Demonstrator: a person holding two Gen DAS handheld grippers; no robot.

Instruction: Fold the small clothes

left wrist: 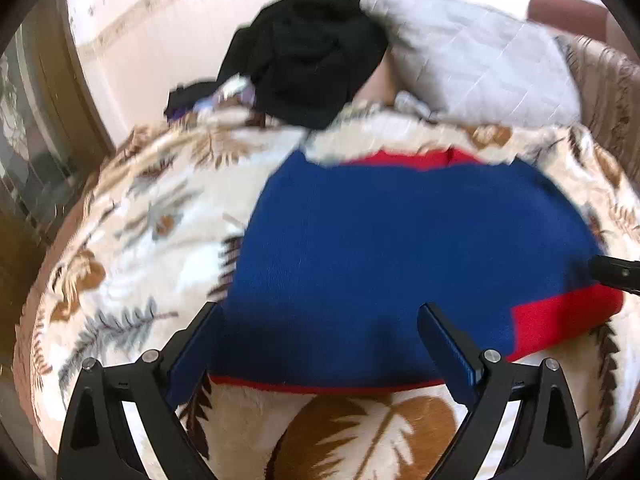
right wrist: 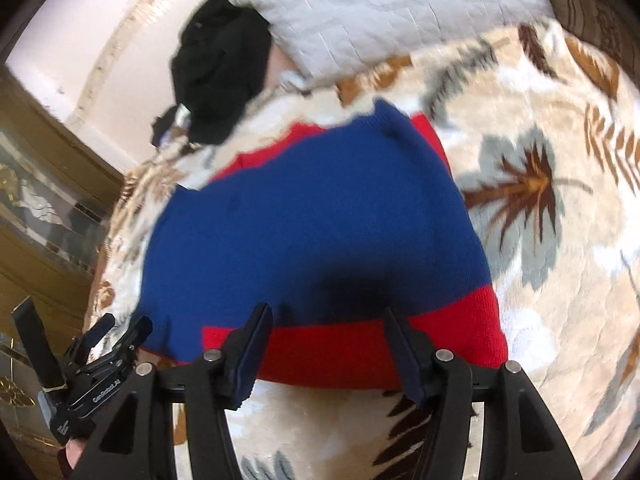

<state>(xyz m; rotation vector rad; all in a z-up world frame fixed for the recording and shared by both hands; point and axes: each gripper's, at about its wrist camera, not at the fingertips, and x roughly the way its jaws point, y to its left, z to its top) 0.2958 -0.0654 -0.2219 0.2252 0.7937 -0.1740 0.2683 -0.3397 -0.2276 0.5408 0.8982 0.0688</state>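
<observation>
A blue knitted garment with red bands [left wrist: 400,248] lies flat on a cream plush blanket with brown and grey leaf prints [left wrist: 132,216] covering a bed. The left gripper [left wrist: 320,320] hovers over its near left edge, fingers [left wrist: 444,340] spread wide, gripping nothing. The right gripper [right wrist: 328,320] hangs above the near red band, fingers [right wrist: 256,336] parted, empty. A black bundle of clothing [left wrist: 312,56] sits far behind.

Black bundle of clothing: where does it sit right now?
The black bundle of clothing lies at the far edge of the leaf-patterned fleece blanket, beyond the blue and red knitted garment and left of the grey quilted pillow.
</observation>
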